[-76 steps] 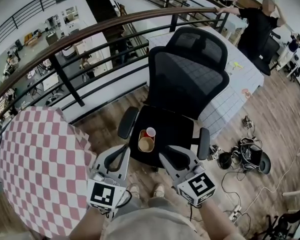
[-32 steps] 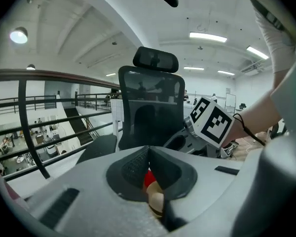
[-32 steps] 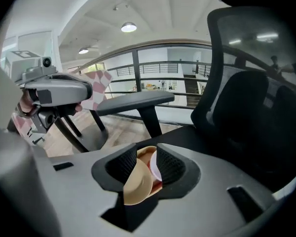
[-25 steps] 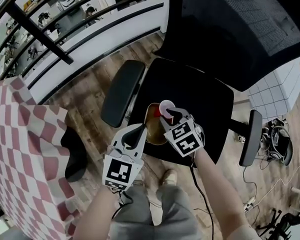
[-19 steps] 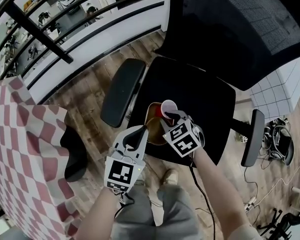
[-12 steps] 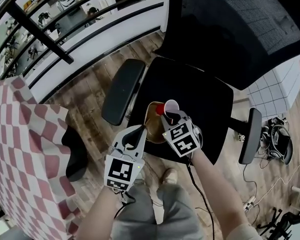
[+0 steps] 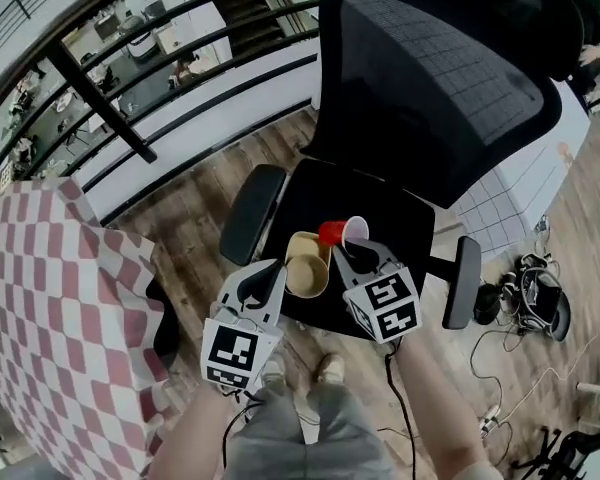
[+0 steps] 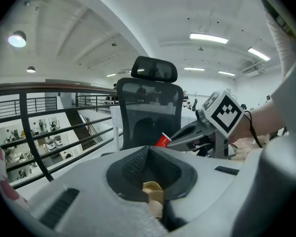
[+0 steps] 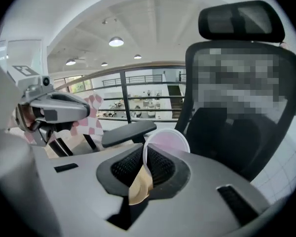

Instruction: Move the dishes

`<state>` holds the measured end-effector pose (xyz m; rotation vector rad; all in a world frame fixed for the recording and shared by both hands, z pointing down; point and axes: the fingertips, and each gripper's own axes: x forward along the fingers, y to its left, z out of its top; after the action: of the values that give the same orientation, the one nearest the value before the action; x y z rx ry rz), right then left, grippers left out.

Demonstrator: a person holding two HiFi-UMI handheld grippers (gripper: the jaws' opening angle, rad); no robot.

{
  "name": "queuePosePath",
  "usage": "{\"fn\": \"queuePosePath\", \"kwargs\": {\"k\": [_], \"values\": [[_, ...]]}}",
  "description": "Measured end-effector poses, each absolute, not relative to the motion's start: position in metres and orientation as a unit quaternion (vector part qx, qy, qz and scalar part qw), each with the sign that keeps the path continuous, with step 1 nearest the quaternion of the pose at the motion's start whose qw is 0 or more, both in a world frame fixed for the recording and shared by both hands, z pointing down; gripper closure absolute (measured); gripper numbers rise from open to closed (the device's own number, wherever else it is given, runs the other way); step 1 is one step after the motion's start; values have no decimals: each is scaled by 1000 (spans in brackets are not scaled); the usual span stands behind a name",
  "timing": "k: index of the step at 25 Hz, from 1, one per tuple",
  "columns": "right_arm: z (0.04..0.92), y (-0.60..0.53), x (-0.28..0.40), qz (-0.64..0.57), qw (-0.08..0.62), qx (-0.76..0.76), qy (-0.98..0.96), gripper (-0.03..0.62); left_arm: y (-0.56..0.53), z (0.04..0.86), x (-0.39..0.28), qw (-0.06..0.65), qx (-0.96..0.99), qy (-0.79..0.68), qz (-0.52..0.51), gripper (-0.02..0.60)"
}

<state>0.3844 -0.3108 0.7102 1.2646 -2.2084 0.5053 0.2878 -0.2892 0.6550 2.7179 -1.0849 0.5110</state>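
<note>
My left gripper is shut on the rim of a tan paper bowl, which hangs above the black chair seat. In the left gripper view the bowl's rim is pinched between the jaws. My right gripper has just closed and is shut on the rim of a red cup, which lies tipped on its side with its white inside facing the gripper. In the right gripper view the cup's white rim stands up between the jaws. Both grippers are side by side over the seat's front.
The office chair's mesh back rises behind, with armrests at left and right. A pink checkered table stands at left. A black railing runs behind. Cables lie on the wooden floor at right.
Both grippers have risen from the chair seat, carrying the bowl and the cup up with them. The right jaws closed on the cup's rim, and the cup now lies tipped sideways.
</note>
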Motion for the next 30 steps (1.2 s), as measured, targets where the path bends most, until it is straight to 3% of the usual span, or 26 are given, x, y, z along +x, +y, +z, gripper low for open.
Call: {"fn": "queuePosePath", "kwargs": {"k": [7,12,22,30], "values": [[549,-292,374,135,200,472,-848,559,-266,538,275,57,917,-374,130,566],[454,-264,326,96,167,451,-871,559,-237,466,222,78,908,-400,94,566],[311,-208,265,28,120,386,-914,559,-174,332,161,12,878,-471,83,566],[260,-171,155,-46,126,259,-956,559,-114,296,84,10,823,-562,78,566]]}}
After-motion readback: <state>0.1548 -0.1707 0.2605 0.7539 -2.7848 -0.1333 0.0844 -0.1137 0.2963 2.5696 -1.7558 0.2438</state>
